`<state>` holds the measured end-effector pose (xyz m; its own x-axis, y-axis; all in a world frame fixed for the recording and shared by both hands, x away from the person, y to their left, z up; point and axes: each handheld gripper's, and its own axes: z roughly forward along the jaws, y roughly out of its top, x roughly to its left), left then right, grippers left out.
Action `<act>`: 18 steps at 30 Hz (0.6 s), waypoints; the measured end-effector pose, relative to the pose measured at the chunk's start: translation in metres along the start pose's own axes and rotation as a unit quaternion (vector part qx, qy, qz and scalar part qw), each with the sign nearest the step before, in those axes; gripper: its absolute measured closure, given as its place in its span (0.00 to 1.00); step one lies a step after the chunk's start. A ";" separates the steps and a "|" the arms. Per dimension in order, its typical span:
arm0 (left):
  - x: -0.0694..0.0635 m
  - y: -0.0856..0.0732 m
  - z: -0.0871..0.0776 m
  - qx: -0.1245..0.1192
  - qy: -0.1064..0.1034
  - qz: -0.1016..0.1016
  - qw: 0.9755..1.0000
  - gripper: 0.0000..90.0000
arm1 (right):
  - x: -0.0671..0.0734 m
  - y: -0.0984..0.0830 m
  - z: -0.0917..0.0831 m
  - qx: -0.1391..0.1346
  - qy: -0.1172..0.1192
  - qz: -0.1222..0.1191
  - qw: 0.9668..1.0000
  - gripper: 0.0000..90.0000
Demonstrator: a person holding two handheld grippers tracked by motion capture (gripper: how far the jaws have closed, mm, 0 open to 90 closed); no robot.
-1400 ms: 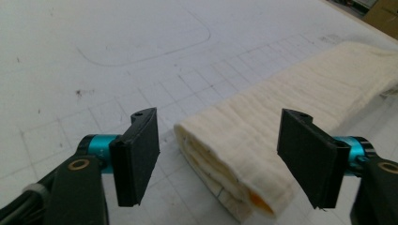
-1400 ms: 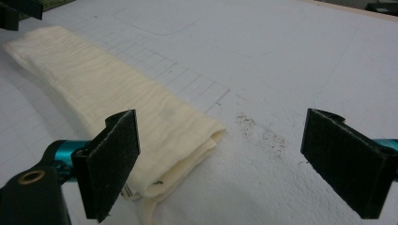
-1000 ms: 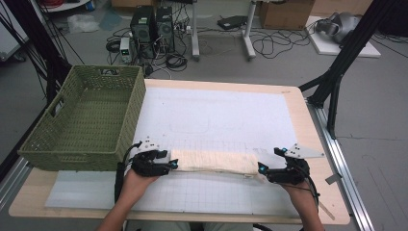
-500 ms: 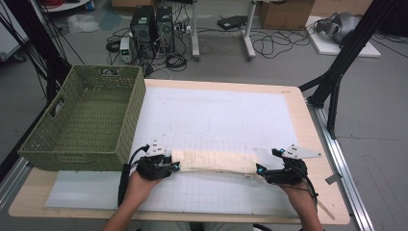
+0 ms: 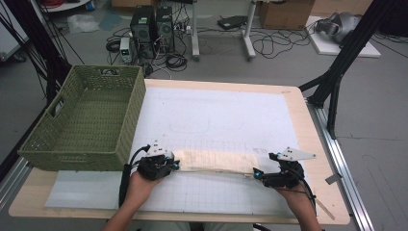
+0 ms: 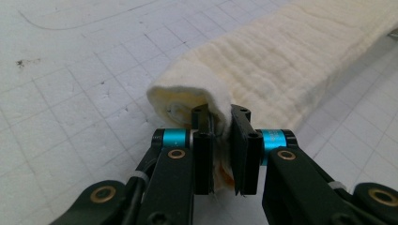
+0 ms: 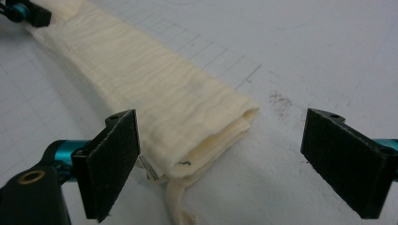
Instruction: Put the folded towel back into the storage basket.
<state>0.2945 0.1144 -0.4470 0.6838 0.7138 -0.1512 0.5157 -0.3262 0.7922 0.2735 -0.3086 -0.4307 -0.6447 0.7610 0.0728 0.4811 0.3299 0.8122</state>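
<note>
Presently we list: left gripper [image 6: 220, 129], jaws just closing, pinched on one end of the long folded cream cloth [image 5: 214, 160]; right gripper [image 7: 220, 164], jaws wide apart, straddling its other end at 3 o'clock; woven green basket [image 5: 86, 120] at 10 o'clock.

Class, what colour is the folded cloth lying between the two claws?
Cream, with fine crinkled ribbing; the folded cloth shows best in the right gripper view.
</note>
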 end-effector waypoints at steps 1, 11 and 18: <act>0.000 0.000 0.000 -0.002 -0.002 -0.002 1.000 0.89 | 0.000 -0.001 0.001 0.006 0.003 0.001 1.000 0.12; 0.002 0.001 -0.002 -0.014 -0.007 -0.008 1.000 0.89 | -0.002 -0.005 0.007 0.002 0.002 0.024 1.000 0.19; 0.003 0.000 -0.003 -0.014 -0.004 -0.007 1.000 0.89 | 0.002 -0.007 0.015 0.001 0.021 0.043 0.999 0.40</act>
<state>0.2958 0.1182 -0.4456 0.6812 0.7126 -0.1677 0.5112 -0.2991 0.8057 0.2780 -0.3012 -0.4452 -0.6251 0.7626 0.1665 0.5370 0.2654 0.8008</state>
